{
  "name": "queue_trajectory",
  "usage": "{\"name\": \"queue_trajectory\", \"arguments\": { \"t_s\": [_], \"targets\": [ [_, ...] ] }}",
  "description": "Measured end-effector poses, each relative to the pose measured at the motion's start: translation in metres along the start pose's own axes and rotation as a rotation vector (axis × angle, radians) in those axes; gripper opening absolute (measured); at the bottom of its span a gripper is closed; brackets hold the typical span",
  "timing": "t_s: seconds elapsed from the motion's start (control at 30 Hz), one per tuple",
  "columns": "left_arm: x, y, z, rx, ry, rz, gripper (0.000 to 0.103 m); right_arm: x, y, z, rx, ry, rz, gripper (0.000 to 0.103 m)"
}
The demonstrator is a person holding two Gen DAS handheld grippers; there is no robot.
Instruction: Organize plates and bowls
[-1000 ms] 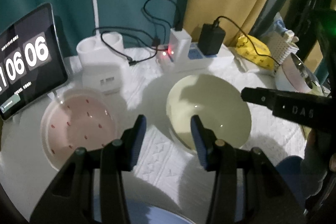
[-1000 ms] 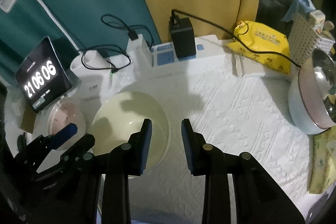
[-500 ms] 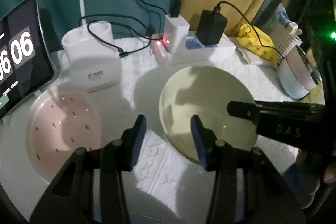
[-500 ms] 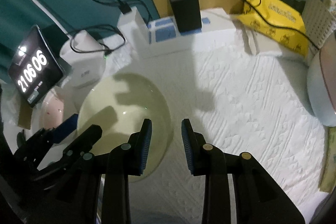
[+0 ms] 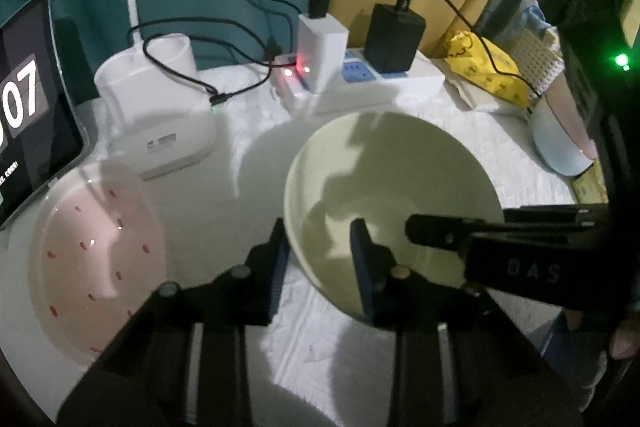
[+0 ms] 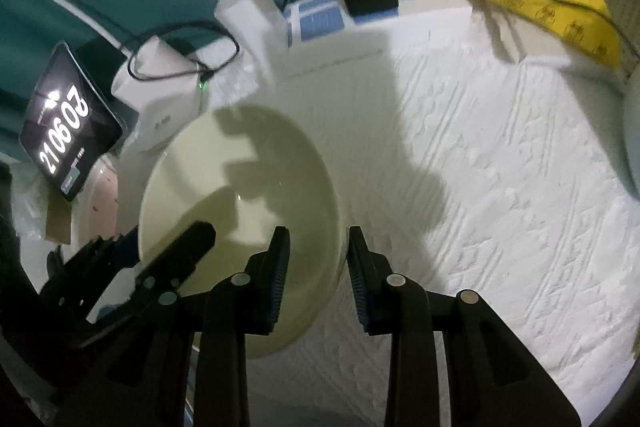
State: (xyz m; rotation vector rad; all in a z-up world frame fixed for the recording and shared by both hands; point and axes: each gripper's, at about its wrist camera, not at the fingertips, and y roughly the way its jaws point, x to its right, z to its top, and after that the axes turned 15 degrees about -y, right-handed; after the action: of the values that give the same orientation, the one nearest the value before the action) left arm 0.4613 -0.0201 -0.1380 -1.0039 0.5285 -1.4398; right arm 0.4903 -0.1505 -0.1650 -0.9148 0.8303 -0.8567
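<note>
Closing across the bowl's (image 5: 384,187) rim at its 9 o'clock edge, the left tongs (image 5: 320,259) have narrowed since a second ago; one finger stands outside the wall, one inside, and the pads look not yet pressed on it. The right tongs (image 6: 316,259) have dropped to straddle the rim at 3 o'clock, their gap unchanged, jaws apart. That reads as a two-sided lift about to start. The bowl sits on the white cloth (image 6: 500,207); the pink plate (image 5: 96,259) lies at its 9 o'clock.
</note>
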Motion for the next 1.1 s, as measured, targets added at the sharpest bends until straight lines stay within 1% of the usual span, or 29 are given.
{"name": "queue_trajectory", "arguments": {
  "t_s": [0.07,0.13,0.17,0.23,0.43,0.5,0.6,0.83,1.1],
  "targets": [
    [-0.002,0.003,0.0,-0.009,-0.009,-0.005,0.029,-0.003,-0.001,0.0,0.012,-0.015,-0.03,0.029],
    [-0.003,0.003,0.001,-0.011,-0.018,-0.008,0.027,-0.005,-0.003,-0.001,0.018,-0.033,-0.063,0.021],
    [-0.003,0.003,0.001,-0.012,-0.02,-0.009,0.027,-0.004,-0.003,-0.001,0.02,-0.037,-0.067,0.02],
    [-0.002,0.003,0.0,-0.01,-0.016,-0.007,0.027,-0.005,-0.004,-0.001,0.029,-0.043,-0.071,0.02],
    [-0.003,0.0,-0.001,-0.001,-0.025,-0.017,0.027,-0.012,-0.014,-0.004,0.084,-0.089,-0.135,0.019],
    [-0.002,-0.005,-0.001,0.006,-0.032,-0.032,0.027,-0.011,-0.018,-0.005,0.097,-0.086,-0.133,0.018],
    [0.001,-0.016,-0.003,0.035,-0.017,-0.034,0.027,-0.012,-0.026,-0.006,0.119,-0.09,-0.134,0.018],
    [0.006,-0.038,-0.004,0.085,-0.007,-0.054,0.027,-0.021,-0.056,-0.01,0.18,-0.116,-0.162,0.019],
    [0.012,-0.068,-0.006,0.136,0.003,-0.065,0.027,-0.033,-0.084,-0.015,0.224,-0.129,-0.17,0.019]
  ]
}}
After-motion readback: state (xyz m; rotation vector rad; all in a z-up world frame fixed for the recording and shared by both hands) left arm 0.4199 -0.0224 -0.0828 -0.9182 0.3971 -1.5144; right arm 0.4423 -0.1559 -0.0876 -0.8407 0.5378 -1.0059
